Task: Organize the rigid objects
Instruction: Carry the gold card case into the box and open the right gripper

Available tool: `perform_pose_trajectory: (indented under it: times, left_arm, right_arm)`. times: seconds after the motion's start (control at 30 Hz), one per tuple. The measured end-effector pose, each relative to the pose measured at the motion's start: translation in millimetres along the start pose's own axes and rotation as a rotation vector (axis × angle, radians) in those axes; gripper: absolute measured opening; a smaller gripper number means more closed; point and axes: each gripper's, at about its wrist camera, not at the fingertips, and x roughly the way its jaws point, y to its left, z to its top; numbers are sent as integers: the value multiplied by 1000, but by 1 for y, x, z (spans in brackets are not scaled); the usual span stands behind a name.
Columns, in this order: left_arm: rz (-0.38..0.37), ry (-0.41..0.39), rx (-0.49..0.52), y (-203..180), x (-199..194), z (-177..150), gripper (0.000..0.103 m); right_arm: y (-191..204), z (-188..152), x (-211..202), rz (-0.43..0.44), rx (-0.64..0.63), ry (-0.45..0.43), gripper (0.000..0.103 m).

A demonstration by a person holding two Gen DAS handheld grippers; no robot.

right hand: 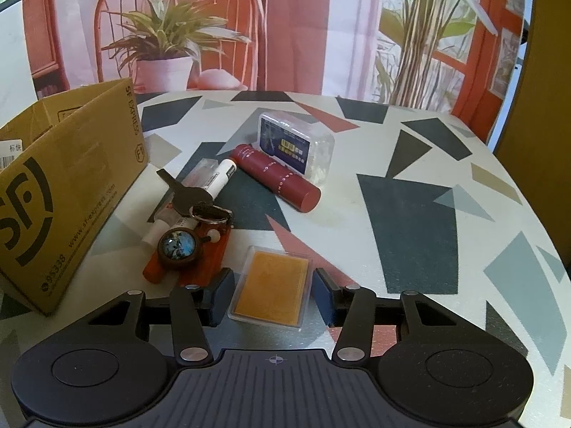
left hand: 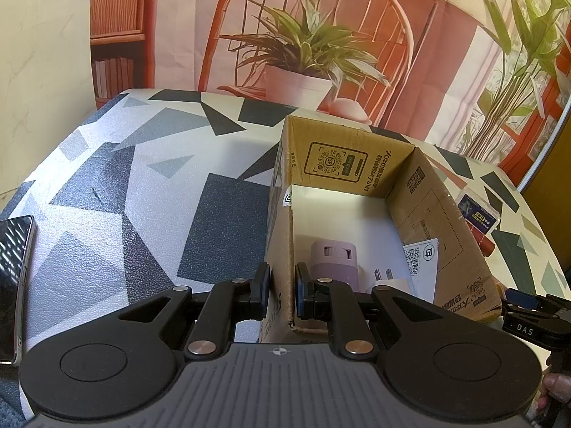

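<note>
One box (left hand: 357, 164) holds two items; left gripper (left hand: 282, 290) clamps its wall, right gripper (right hand: 273, 294) half-wide around one card case (right hand: 271, 285); open tabletop (right hand: 410, 214) at three o'clock

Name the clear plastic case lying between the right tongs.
The flat case with the orange insert; the other clear case, blue-labelled, sits farther back behind the red tube.
</note>
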Motion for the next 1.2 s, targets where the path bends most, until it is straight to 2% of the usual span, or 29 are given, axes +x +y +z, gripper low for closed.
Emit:
perform_pose_trajectory:
  times: [0.13, 0.37, 0.5, 0.7, 0.87, 0.97, 1.2]
  left_arm:
    - [-1, -1, 0, -1, 0, 1, 16]
    - [-3, -2, -3, -1, 0, 2, 16]
    - [-4, -5, -1, -3, 0, 1, 16]
    - [-7, -4, -4, -2, 0, 0, 16]
    - [-12, -5, -9, -1, 0, -1, 16]
    - [-16, -5, -12, 0, 0, -1, 16]
    - [-19, -6, -14, 1, 0, -2, 16]
  right_arm:
    - [-2, 2, -1, 11, 17, 3, 43]
    - [-11, 21, -26, 38, 64, -90, 43]
    - [-2, 43, -43, 157, 89, -144, 43]
    - [51, 83, -58, 363, -5, -204, 43]
    - [99, 104, -48, 466, -92, -183, 43]
    - [121, 108, -37, 479, -139, -135, 43]
    - [139, 97, -26, 511, -148, -56, 44]
